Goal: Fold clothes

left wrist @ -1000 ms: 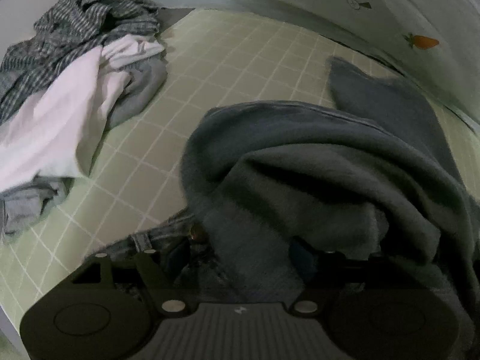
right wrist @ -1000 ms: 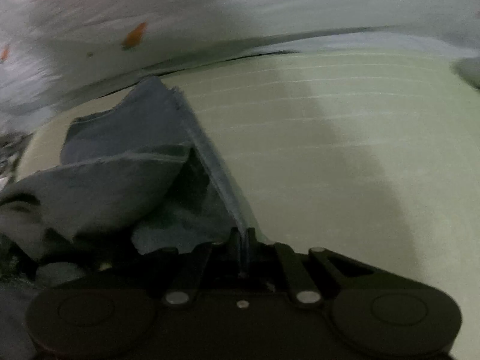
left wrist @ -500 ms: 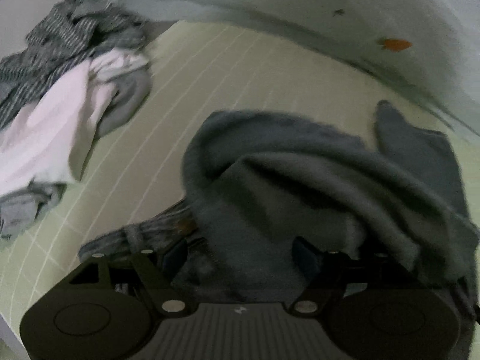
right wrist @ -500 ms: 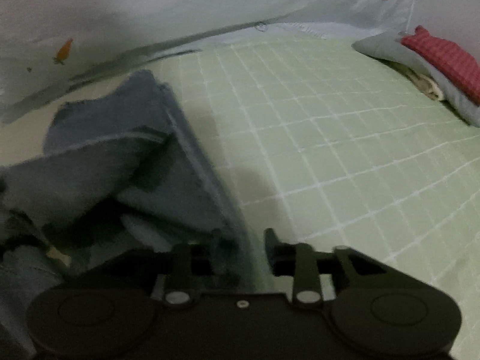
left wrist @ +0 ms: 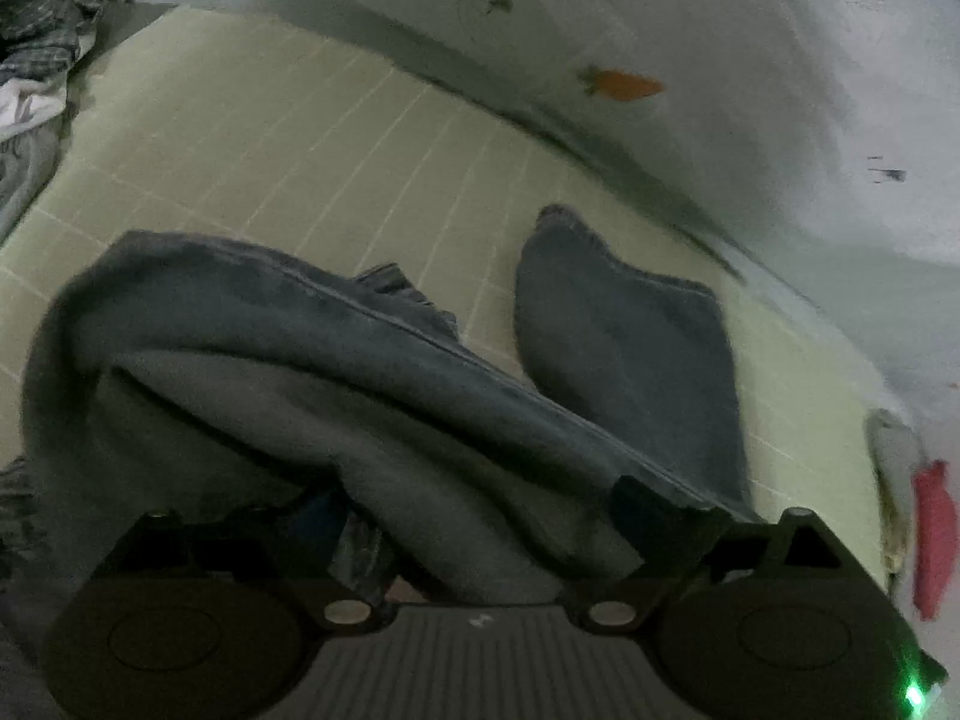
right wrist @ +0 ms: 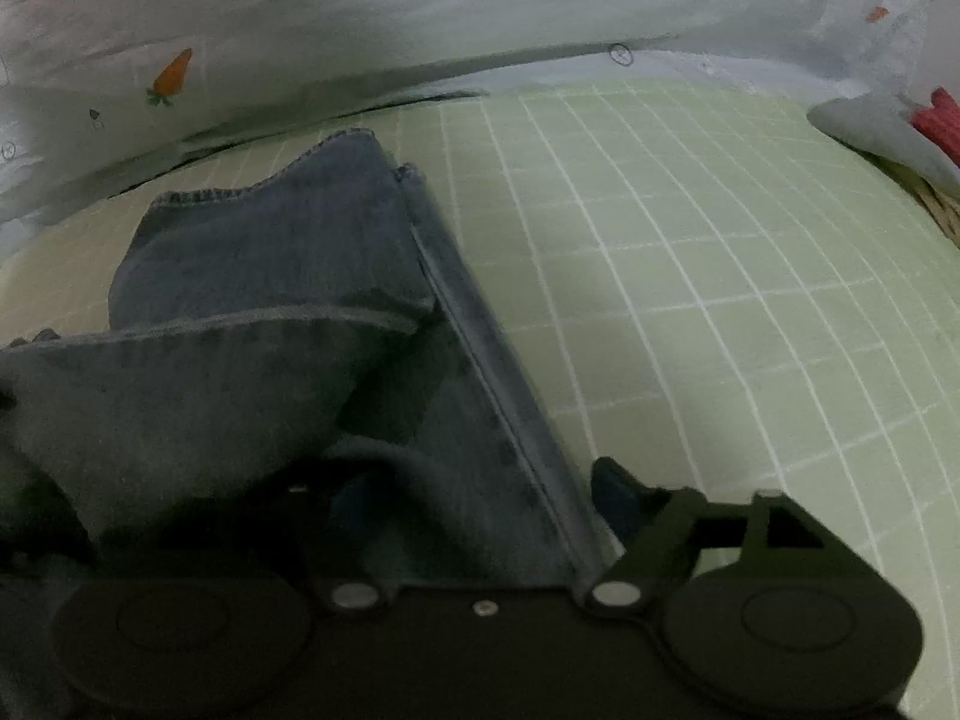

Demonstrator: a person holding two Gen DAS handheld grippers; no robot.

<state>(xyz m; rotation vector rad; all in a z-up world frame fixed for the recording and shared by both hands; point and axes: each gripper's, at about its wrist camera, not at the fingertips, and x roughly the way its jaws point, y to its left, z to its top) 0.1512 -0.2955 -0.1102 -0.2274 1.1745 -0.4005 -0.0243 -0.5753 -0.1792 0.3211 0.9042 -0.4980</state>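
A pair of blue-grey jeans lies bunched on the green checked bed sheet, with one leg end spread flat toward the quilt. My left gripper is low over the bunch. Its jaws are opening wide, a thick fold of denim lies between them, and the pads do not press on it. In the right wrist view the jeans show a long side seam running down into my right gripper. Those jaws are opening too, and the seam lies loose between them. Denim hides the left finger.
A pale quilt with carrot prints rises along the far side of the bed. A pile of striped and white clothes sits at the far left. A grey pillow and a red cloth lie at the right. Bare sheet stretches right of the jeans.
My right gripper went from shut on the jeans' seam to wide apart, letting the seam go. My left gripper swung right, spread its jaws wider, and the clothes pile slid to the left edge.
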